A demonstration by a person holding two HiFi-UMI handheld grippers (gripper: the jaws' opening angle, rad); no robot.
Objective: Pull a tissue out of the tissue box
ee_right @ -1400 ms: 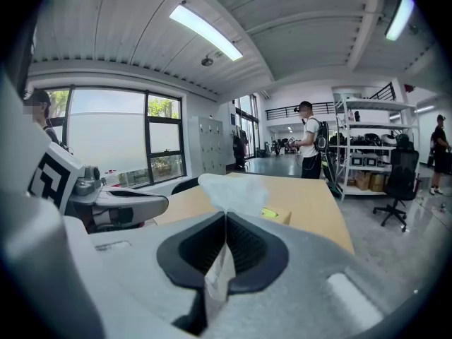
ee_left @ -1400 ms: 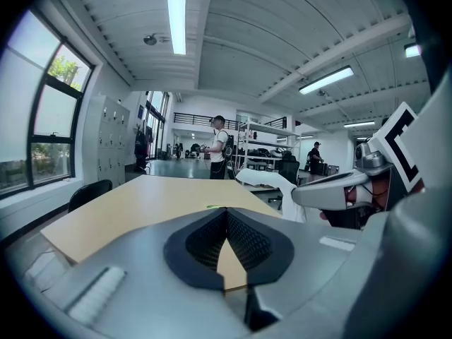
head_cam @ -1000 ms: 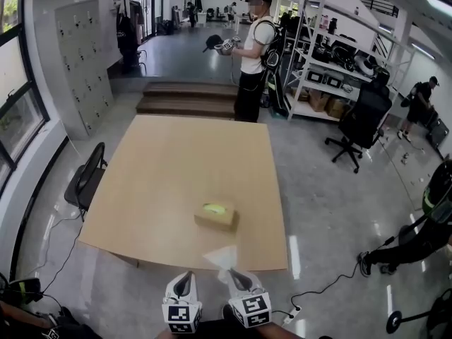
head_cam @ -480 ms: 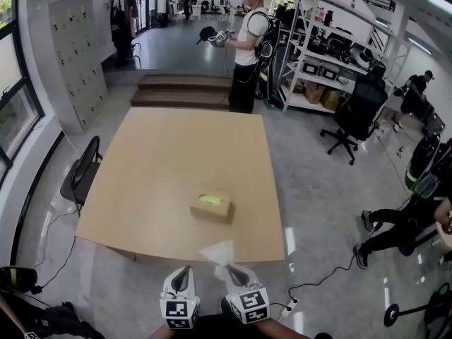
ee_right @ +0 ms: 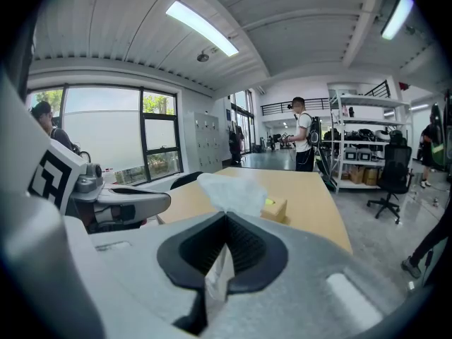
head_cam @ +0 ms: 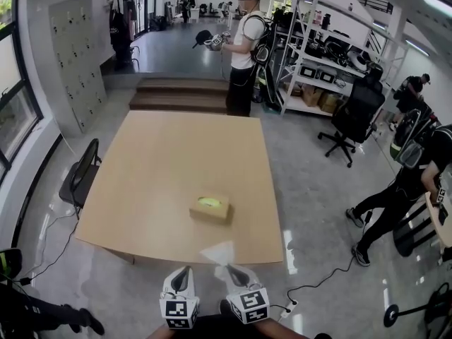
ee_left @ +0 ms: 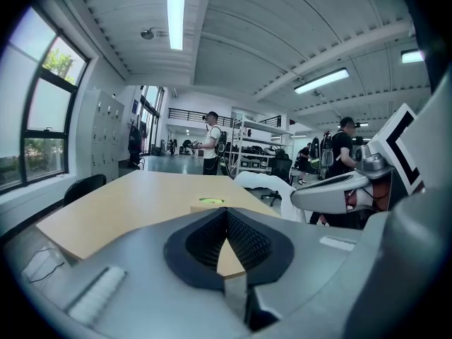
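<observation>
A tan tissue box [head_cam: 211,208] with a green-rimmed slot lies near the front edge of the wooden table [head_cam: 176,161]. My right gripper [head_cam: 228,268] is shut on a white tissue [head_cam: 219,251], held clear of the box just before the table's edge. In the right gripper view the tissue [ee_right: 233,189] stands up from the closed jaws, with the tissue box [ee_right: 274,208] beyond it. My left gripper [head_cam: 186,270] hangs beside it, shut and holding nothing. The left gripper view shows the tissue box [ee_left: 210,205] ahead and the tissue [ee_left: 265,186] to the right.
A black chair [head_cam: 79,179] stands at the table's left side. One person [head_cam: 240,48] holding grippers stands beyond the far edge, another [head_cam: 409,182] to the right. There are wooden steps [head_cam: 180,94], shelving [head_cam: 318,69], an office chair [head_cam: 353,119] and a floor cable [head_cam: 318,277].
Both grippers and the tissue have stayed almost where they were. The person at the right has risen from a crouch and moved, and the head view has shifted slightly.
</observation>
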